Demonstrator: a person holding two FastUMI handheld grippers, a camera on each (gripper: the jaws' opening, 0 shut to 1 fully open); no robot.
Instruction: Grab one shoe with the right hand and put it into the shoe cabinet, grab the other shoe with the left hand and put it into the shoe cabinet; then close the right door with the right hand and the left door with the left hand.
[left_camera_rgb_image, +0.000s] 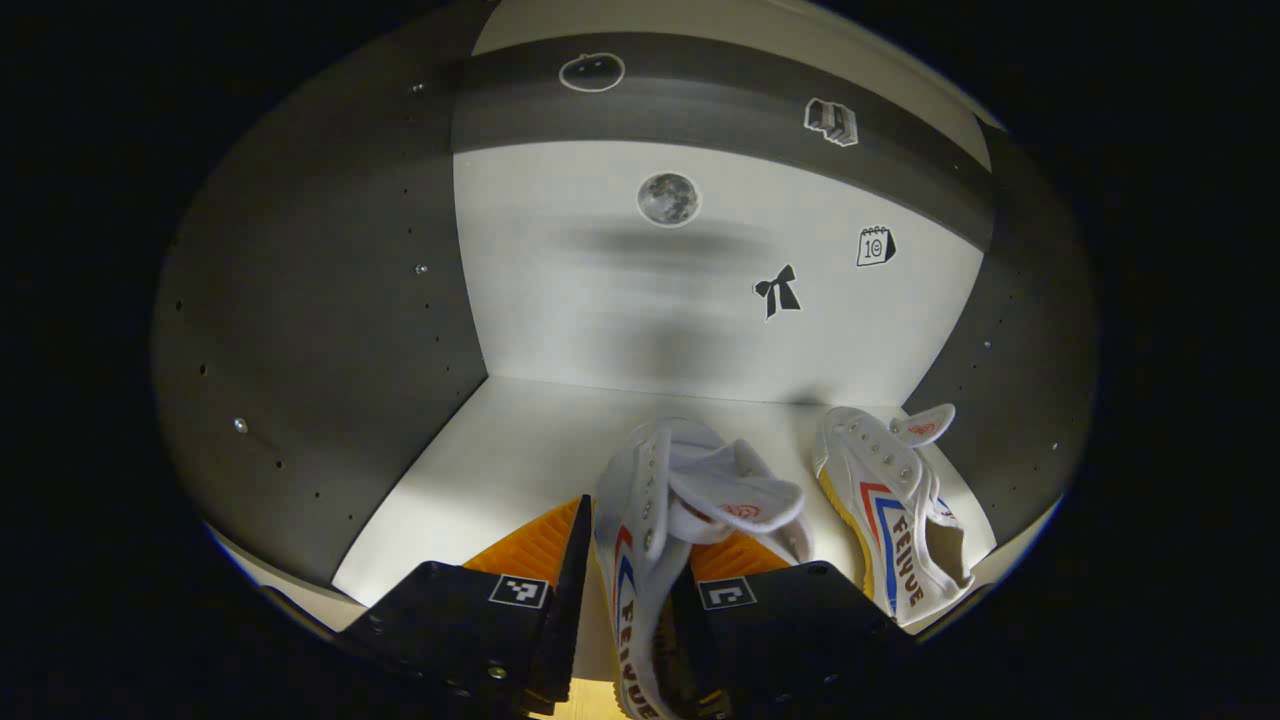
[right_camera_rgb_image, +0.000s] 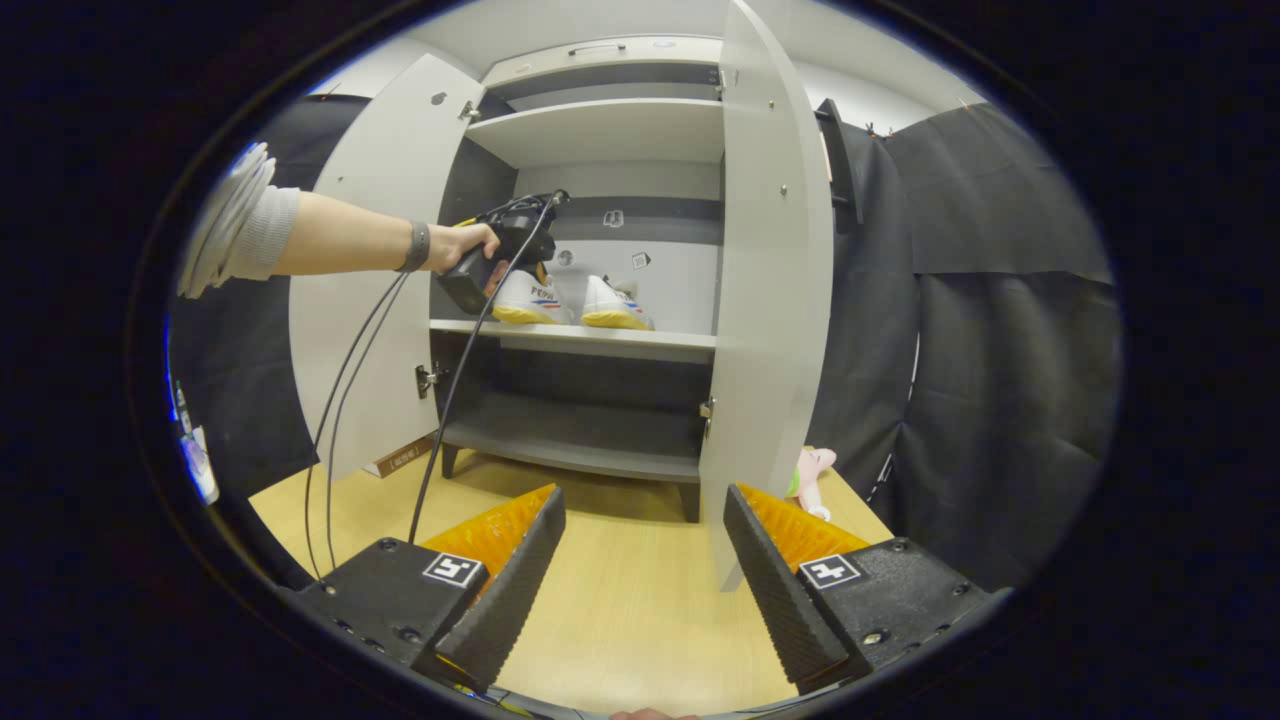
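Left shoe (left_camera_rgb_image: 640, 560) pinched by its side wall in the left claw (left_camera_rgb_image: 632, 610), on the cabinet's middle shelf (left_camera_rgb_image: 480, 450), just beside the other shoe (left_camera_rgb_image: 895, 515). Seen in the right gripper view: hand (right_camera_rgb_image: 462, 245) reaching level into the cabinet (right_camera_rgb_image: 600, 130), both doors (right_camera_rgb_image: 770, 300) open, right claw (right_camera_rgb_image: 645, 570) spread over the floor (right_camera_rgb_image: 640, 620).
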